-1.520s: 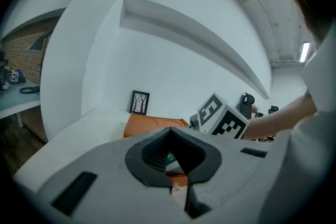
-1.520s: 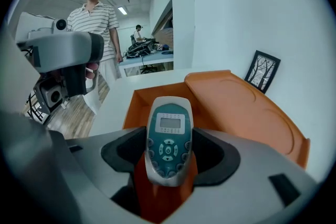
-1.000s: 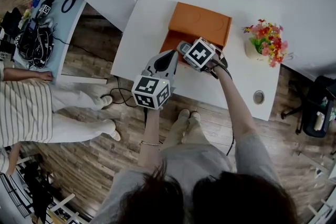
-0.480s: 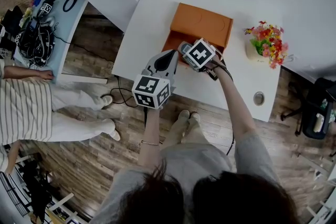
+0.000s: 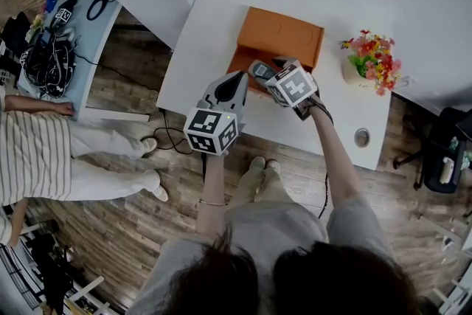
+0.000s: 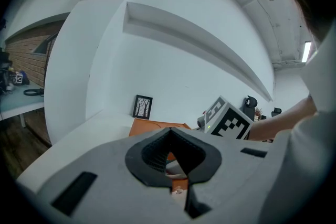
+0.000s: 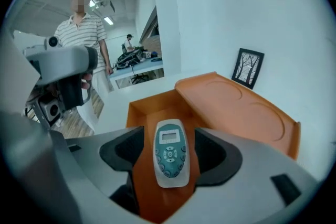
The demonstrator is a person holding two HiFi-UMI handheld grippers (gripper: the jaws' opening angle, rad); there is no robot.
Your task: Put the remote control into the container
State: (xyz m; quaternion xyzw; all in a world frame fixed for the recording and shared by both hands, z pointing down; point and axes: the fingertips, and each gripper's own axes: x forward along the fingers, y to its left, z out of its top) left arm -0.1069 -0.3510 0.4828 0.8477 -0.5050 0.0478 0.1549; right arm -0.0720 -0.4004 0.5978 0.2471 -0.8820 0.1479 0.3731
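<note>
White table (image 5: 206, 33) bearing an orange container (image 5: 284, 32), over wood-plank floor (image 5: 110, 225)

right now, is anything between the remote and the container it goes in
Nothing visible does. The remote already lies inside the orange container, between the open jaws of the right gripper, with a gap on either side.

The left gripper (image 5: 237, 79) and right gripper (image 5: 267, 70) both have smooth grey shells and ribbed black jaw pads. Each carries a white cube (image 5: 211, 130) printed with black square markers. A thin black cable (image 5: 326, 192) leaves the right one. The person wears a grey short-sleeved shirt (image 5: 295, 226), a thin bracelet (image 5: 210, 200), beige trousers (image 5: 254, 192) and pale shoes (image 5: 258, 161).
</note>
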